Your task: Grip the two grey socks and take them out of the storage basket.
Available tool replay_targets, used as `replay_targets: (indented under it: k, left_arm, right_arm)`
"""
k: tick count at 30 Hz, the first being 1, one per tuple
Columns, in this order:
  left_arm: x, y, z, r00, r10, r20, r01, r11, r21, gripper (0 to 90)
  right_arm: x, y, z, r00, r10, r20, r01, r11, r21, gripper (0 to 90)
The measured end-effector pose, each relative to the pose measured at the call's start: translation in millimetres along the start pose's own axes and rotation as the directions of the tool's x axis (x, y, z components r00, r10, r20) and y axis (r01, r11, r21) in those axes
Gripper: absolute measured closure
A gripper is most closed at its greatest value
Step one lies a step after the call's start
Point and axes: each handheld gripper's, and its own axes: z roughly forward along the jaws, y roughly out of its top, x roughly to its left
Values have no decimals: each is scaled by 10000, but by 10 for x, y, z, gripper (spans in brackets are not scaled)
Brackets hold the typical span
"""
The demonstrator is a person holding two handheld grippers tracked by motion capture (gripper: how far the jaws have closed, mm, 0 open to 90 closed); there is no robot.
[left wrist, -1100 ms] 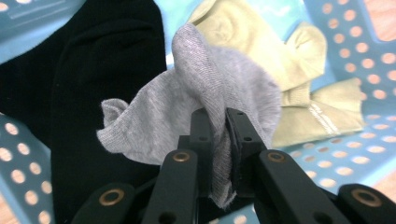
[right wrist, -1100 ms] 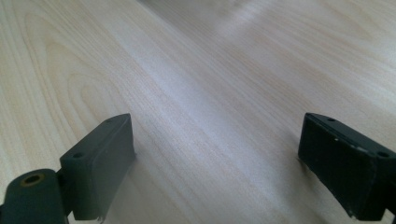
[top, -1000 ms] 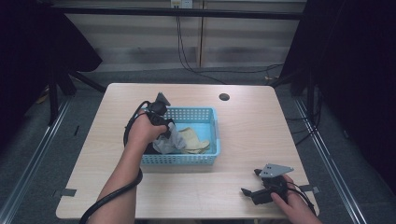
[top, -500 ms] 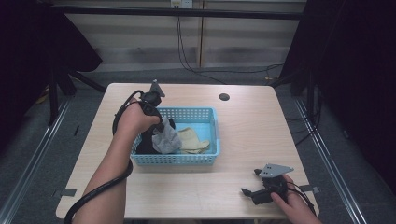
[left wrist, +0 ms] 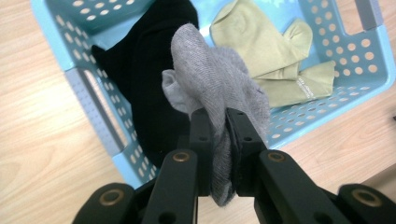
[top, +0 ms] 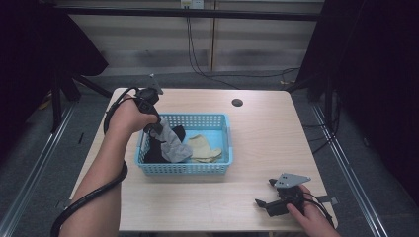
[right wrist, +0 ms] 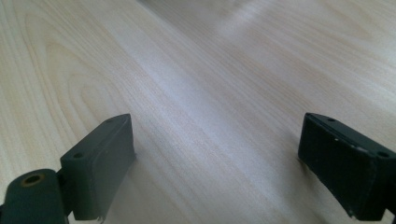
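A light blue basket point(top: 225, 129) stands in the middle of the wooden table. My left gripper point(top: 154, 127) is shut on a grey sock point(top: 173, 143), which hangs lifted above the basket's left end; in the left gripper view the grey sock point(left wrist: 215, 88) is pinched between both jaws of my left gripper point(left wrist: 218, 122). Below it lie a black garment point(left wrist: 149, 79) and a pale yellow-green sock point(left wrist: 275, 60) inside the basket point(left wrist: 93, 100). My right gripper point(top: 264, 193) rests open on the table near the front right; its jaws stand wide apart over bare wood in the right gripper view point(right wrist: 215, 154).
A small dark round hole point(top: 237, 102) sits in the tabletop behind the basket. Black cables hang at the back wall. Bare wood lies right of the basket and in front of it.
My left gripper has risen and moved back-left, pulling the grey sock up out of the basket. The right gripper has stayed where it was.
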Motion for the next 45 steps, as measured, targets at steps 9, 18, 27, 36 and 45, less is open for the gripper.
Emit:
replay_targets:
  k: [9, 18, 27, 36, 45]
  left_arm:
    - [98, -57, -142, 9995, -321, -79, 321, 9995, -36, 818]
    - [217, -145, -292, 9981, -594, -157, 592, 9982, -100, 818]
    - [347, -245, -381, 9954, -914, -293, 908, 9956, -223, 817]
    - [507, -381, -447, 9913, -1304, -197, 1296, 9909, -353, 817]
    - [653, -502, -489, 9858, -1647, -323, 1635, 9859, -368, 817]
  right_arm:
    - [-1, 0, -1, 10000, 10, -13, -10, 10000, 2, 103]
    - [0, 0, 0, 10000, 4, -5, -4, 10000, 3, 103]
    - [0, 0, -1, 10000, 6, -5, -6, 10000, 5, 103]
    - [1, 0, 0, 10000, -4, 4, 4, 10000, 5, 103]
    - [-2, 0, 1, 10000, -45, 40, 45, 10000, -20, 103]
